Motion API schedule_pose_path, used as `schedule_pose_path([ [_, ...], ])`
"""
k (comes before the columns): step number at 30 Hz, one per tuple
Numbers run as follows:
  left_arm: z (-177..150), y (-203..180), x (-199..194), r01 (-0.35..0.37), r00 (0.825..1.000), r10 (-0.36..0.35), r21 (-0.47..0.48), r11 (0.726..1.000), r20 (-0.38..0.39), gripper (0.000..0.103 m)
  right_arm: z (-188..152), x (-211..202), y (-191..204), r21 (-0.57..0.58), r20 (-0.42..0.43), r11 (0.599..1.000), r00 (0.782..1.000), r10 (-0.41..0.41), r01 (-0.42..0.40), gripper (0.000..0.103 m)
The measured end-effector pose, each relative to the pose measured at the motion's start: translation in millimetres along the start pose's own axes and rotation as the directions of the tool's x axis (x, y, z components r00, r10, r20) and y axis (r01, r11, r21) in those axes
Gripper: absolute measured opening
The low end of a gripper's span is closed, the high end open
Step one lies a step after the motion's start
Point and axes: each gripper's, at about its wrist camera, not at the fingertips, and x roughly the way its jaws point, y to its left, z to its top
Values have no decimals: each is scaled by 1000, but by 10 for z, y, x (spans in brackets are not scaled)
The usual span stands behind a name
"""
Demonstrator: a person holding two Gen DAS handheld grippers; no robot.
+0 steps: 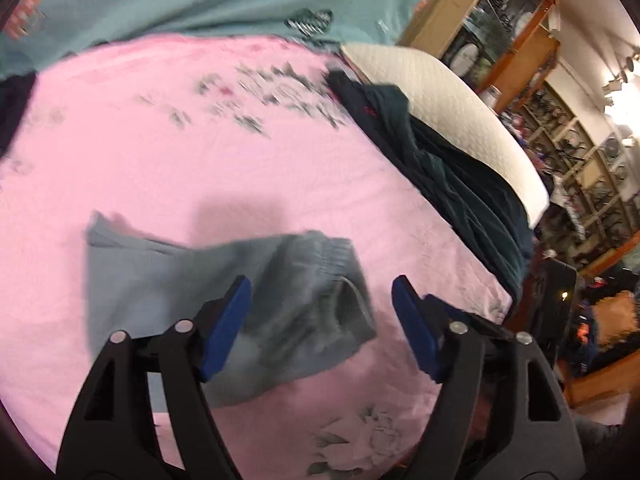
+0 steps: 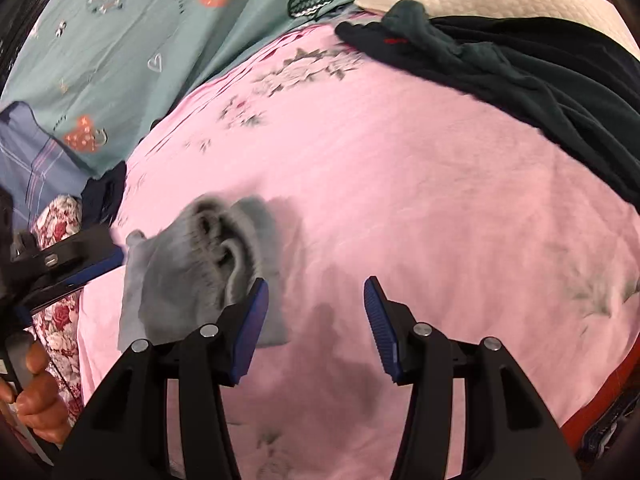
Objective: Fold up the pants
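Observation:
Small grey pants lie folded into a compact bundle on the pink bedsheet, elastic waistband up and to the right. My left gripper is open just above the bundle, holding nothing. In the right wrist view the pants lie to the left of my right gripper, which is open and empty over bare pink sheet. The left gripper's blue fingertip shows at the far left, beside the pants.
A pile of dark navy and teal clothes lies along the right side of the bed against a white pillow. A teal patterned blanket lies at the back. Shelves stand beyond the bed. A floral cloth lies at the left.

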Motion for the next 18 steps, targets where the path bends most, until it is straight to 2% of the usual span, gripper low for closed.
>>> schedule_pose_path([
  [2, -32, 152, -178, -98, 994, 99, -13, 995, 43, 81, 40, -17, -53, -5, 6, 1000, 1000, 26, -26, 52],
  [3, -58, 256, -244, -160, 985, 162, -25, 987, 54, 81, 70, -18, -32, -15, 11, 999, 999, 45, -45, 52],
  [6, -170, 530, -304, -260, 965, 263, -92, 961, 19, 81, 185, -22, 153, -82, 10, 989, 993, 122, -120, 52],
  [7, -212, 607, -308, -289, 956, 292, -116, 950, 8, 81, 216, 5, 290, -130, -12, 977, 985, 171, -172, 52],
  [9, -315, 727, -322, -339, 940, 341, -161, 927, -17, 81, 196, 112, 466, -195, -78, 957, 976, 205, -216, 52],
  [13, -473, 771, -377, -355, 935, 352, -185, 917, -47, 81, 152, 325, 615, -210, -169, 944, 961, 221, -254, 47],
  [18, -487, 757, -397, -346, 938, 342, -151, 926, -54, 82, 203, 461, 759, -233, -185, 938, 959, 217, -257, 45],
])
